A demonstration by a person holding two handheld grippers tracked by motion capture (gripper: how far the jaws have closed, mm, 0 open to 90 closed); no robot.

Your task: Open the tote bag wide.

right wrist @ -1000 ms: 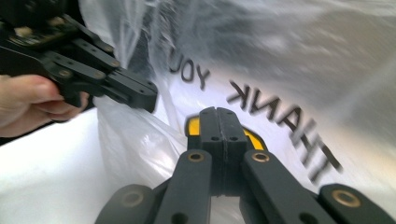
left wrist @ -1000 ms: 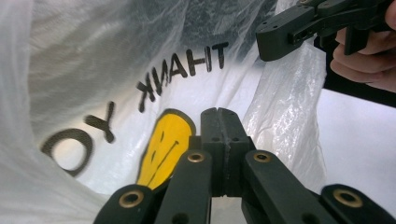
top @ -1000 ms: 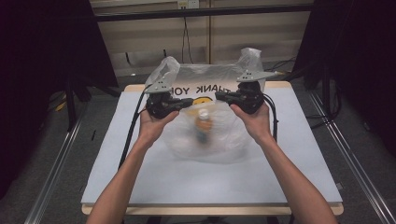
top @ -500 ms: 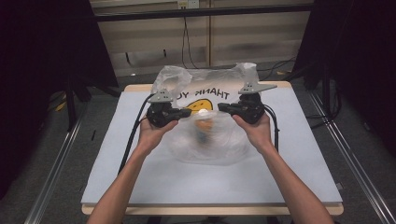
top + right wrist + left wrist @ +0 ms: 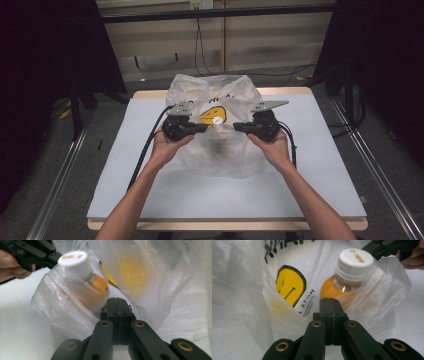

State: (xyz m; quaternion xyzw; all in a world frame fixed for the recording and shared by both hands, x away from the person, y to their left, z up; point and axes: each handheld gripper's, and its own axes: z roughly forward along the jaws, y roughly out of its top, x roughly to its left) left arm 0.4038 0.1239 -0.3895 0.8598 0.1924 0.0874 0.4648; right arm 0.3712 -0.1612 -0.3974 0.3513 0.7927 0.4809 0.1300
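Observation:
A clear plastic bag [image 5: 220, 155] with a yellow smiley print stands on the white table top [image 5: 150, 190]. Inside it is a bottle of orange drink [image 5: 352, 267] with a white cap [image 5: 217, 120]. My left gripper [image 5: 202, 128] is at the bag's left side with its jaws pressed together on the bag's film [image 5: 287, 315]. My right gripper [image 5: 239, 126] mirrors it on the right, shut on the film [image 5: 75, 315] beside the bottle [image 5: 82, 267]. The two gripper tips face each other across the cap. The bottle's lower part is veiled by crumpled film.
The table's wooden edge [image 5: 210, 224] runs along the front. Dark curtains and stands [image 5: 75, 105] flank both sides. Metal rails [image 5: 55, 200] lie on the floor left and right. Cables [image 5: 147, 145] trail from each gripper over the table.
Both hands have sunk toward the table with the bag's edges. The raised bag corners have dropped, the bag has slumped, and the bottle cap now stands between the grippers.

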